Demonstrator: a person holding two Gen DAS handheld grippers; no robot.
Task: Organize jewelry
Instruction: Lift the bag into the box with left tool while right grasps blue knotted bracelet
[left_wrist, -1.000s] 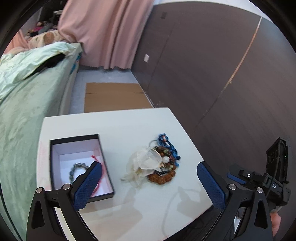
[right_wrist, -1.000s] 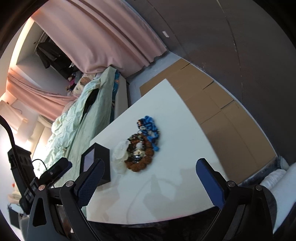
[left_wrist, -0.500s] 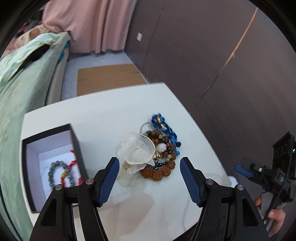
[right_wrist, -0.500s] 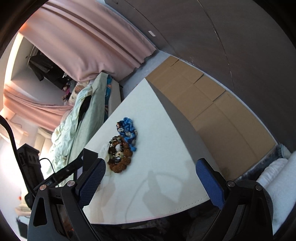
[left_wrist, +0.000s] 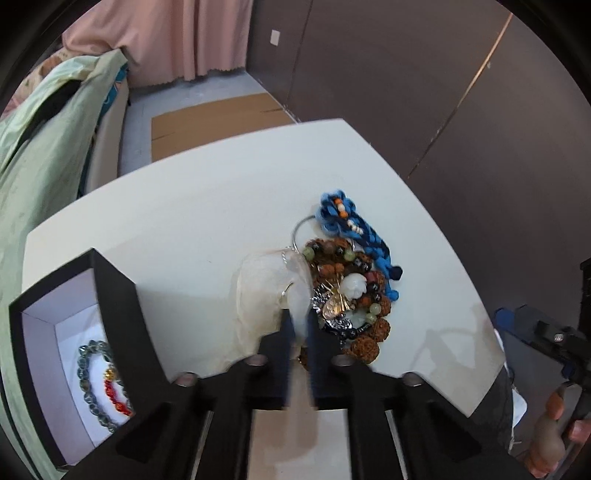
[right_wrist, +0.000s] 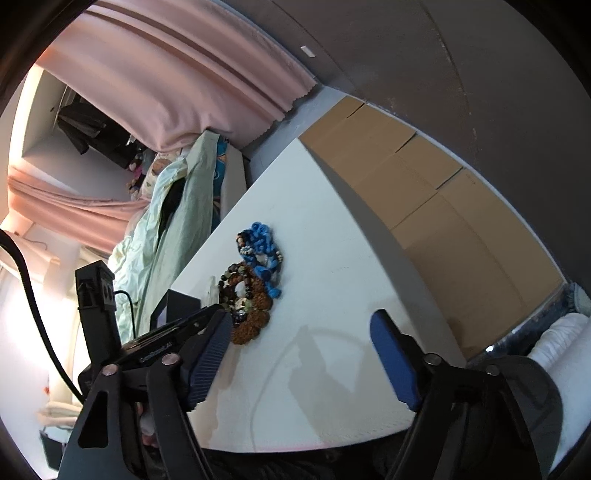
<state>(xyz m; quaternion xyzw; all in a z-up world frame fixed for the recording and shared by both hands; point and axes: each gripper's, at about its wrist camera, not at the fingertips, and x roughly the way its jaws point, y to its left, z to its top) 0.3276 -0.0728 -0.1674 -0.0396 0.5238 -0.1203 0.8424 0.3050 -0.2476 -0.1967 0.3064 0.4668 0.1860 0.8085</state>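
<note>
White table – left gripper clamped on sheer pouch; right gripper closing, nothing between jaws.

Each tool has black linkage arms, silver screws, ribbed blue pads

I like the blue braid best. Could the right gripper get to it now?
Probably yes. The right gripper, its jaws closing on nothing, hangs over bare table, and nothing stands between it and the blue braid. The brown beads only touch the braid's side.
</note>
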